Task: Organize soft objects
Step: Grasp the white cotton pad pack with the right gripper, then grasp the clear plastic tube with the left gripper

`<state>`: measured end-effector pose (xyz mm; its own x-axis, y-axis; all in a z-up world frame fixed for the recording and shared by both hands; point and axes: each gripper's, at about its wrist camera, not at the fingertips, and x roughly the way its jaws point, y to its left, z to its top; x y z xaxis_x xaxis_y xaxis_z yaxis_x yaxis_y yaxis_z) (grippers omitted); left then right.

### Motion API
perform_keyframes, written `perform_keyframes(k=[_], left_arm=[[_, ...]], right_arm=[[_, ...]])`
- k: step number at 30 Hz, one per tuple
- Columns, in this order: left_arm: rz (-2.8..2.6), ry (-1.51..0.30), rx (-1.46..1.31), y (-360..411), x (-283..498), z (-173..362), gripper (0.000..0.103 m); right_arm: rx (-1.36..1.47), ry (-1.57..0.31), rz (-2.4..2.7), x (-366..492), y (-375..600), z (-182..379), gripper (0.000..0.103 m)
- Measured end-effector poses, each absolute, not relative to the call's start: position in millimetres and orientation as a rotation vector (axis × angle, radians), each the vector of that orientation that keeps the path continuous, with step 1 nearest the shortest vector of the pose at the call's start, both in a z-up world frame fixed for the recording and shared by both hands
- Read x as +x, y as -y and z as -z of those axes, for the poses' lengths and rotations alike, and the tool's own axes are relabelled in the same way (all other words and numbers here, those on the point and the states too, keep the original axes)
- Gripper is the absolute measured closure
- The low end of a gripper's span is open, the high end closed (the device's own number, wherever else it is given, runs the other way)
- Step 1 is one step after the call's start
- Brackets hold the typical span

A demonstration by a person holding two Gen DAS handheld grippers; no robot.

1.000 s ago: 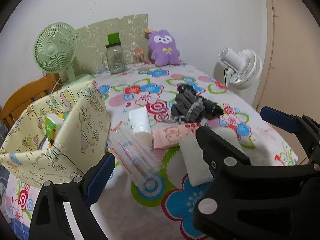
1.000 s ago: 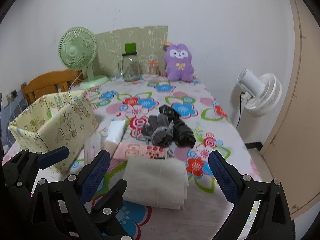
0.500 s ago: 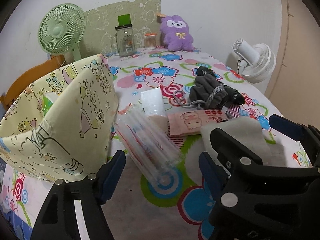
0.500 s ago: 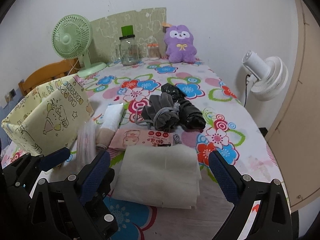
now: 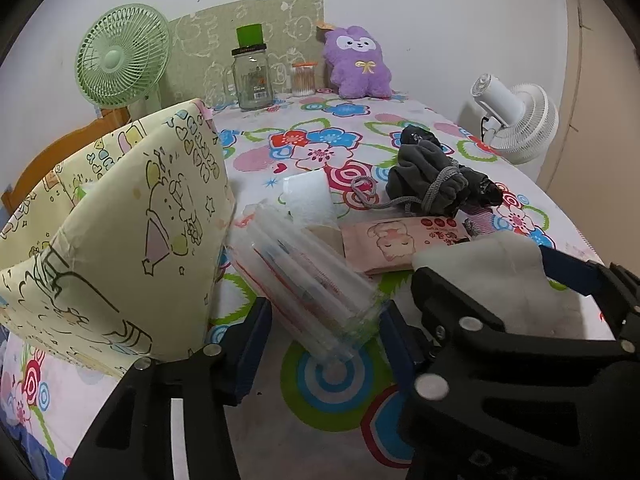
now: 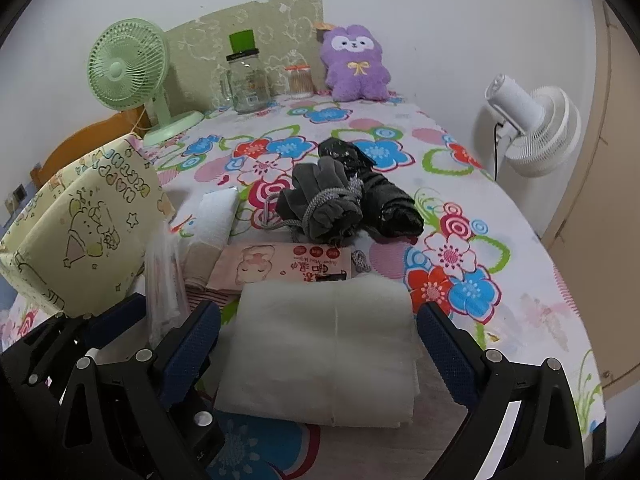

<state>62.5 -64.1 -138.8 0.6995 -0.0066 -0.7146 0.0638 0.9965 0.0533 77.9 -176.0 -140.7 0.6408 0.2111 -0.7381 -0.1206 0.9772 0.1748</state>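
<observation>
A clear plastic packet of straws point(image 5: 312, 280) lies on the flowered tablecloth next to a yellow fabric bin point(image 5: 120, 236). My left gripper point(image 5: 324, 344) is open, its jaws either side of the packet's near end. A folded white cloth point(image 6: 324, 348) lies in front of my right gripper point(image 6: 320, 352), which is open with a finger on each side of it. Behind lie a pink wipes pack point(image 6: 280, 266), a white tissue pack point(image 6: 214, 216), grey gloves point(image 6: 324, 204) and a black folded item point(image 6: 388, 204).
A green fan point(image 6: 128, 68), glass jar point(image 6: 246, 80), small cotton-swab jar point(image 6: 300, 80) and purple plush toy point(image 6: 354, 66) stand at the table's far end. A white fan point(image 6: 536, 124) stands off the right edge. A wooden chair point(image 5: 60, 152) is behind the bin.
Both grippers have moved forward and down toward the table. The left one now straddles the straw packet's end; the right one now straddles the folded white cloth.
</observation>
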Motion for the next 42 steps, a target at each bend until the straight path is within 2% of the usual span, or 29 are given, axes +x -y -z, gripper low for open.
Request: perform_keyframes(k=[3, 7, 22, 25, 39, 42], left_arm=[[0.050, -0.792, 0.087, 66, 62, 138, 0.054], [0.054, -0.792, 0.093, 67, 63, 138, 0.056], [0.042, -0.790, 0.109, 73, 61, 136, 0.055], [0.038, -0.785, 0.108, 75, 61, 134, 0.055], [0.007, -0.766, 0.077, 80, 70, 121, 0.032], [-0.017, -0.778, 0.042, 77, 76, 122, 0.031]], right_arm=[[0.130, -0.864, -0.179, 79, 178, 144, 0.003], [0.139, -0.880, -0.179, 82, 178, 146, 0.004], [0.131, -0.880, -0.201, 77, 177, 142, 0.039], [0.130, -0.872, -0.204, 75, 179, 139, 0.042], [0.160, -0.832, -0.188, 80, 194, 126, 0.043], [0.164, -0.830, -0.193, 85, 195, 125, 0.043]])
